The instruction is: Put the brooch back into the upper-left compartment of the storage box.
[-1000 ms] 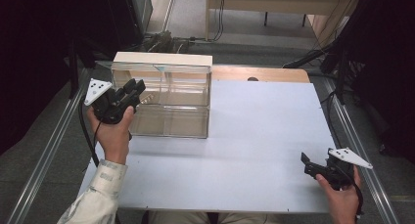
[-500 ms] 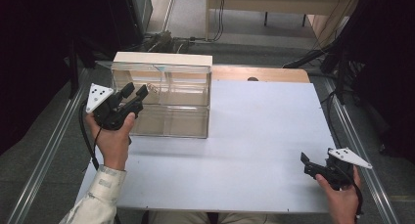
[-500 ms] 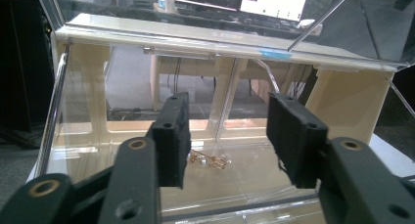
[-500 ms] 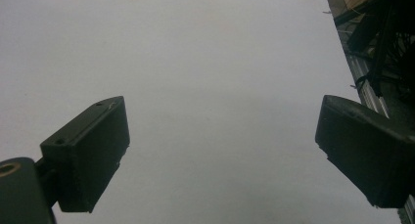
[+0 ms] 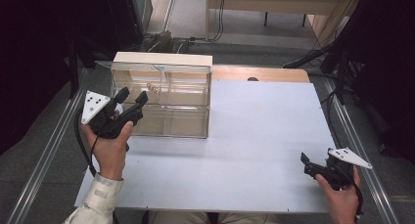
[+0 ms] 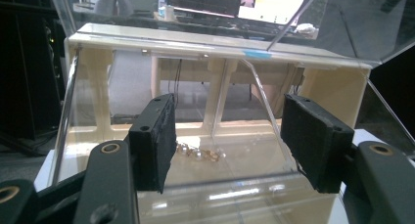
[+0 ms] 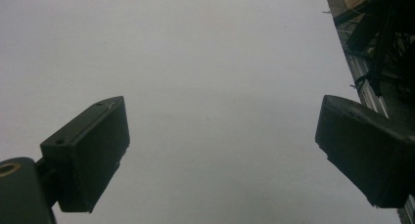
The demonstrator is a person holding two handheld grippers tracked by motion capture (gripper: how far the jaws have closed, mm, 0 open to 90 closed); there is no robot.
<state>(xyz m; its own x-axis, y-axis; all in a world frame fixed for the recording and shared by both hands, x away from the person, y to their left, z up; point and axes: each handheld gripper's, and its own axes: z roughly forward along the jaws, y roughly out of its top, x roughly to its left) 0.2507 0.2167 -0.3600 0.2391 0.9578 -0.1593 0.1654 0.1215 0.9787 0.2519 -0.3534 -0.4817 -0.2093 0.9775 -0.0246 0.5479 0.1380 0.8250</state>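
A clear plastic box with a cream back wall stands at the table's back left, split into two compartments. A small pale beaded item lies on its floor. My left gripper is held at the box's left front, open, jaws aimed over the front wall with nothing between them. Near the table's front right corner my right gripper hovers low, open and empty, over bare table.
The white table spreads between the two hands. A wooden strip runs along its back edge right of the box. Metal rails flank both sides. Dark equipment and cables sit beyond the back edge.
My left gripper has moved slightly right and toward the box's front, its jaws turning more toward the box. The right gripper has stayed put.
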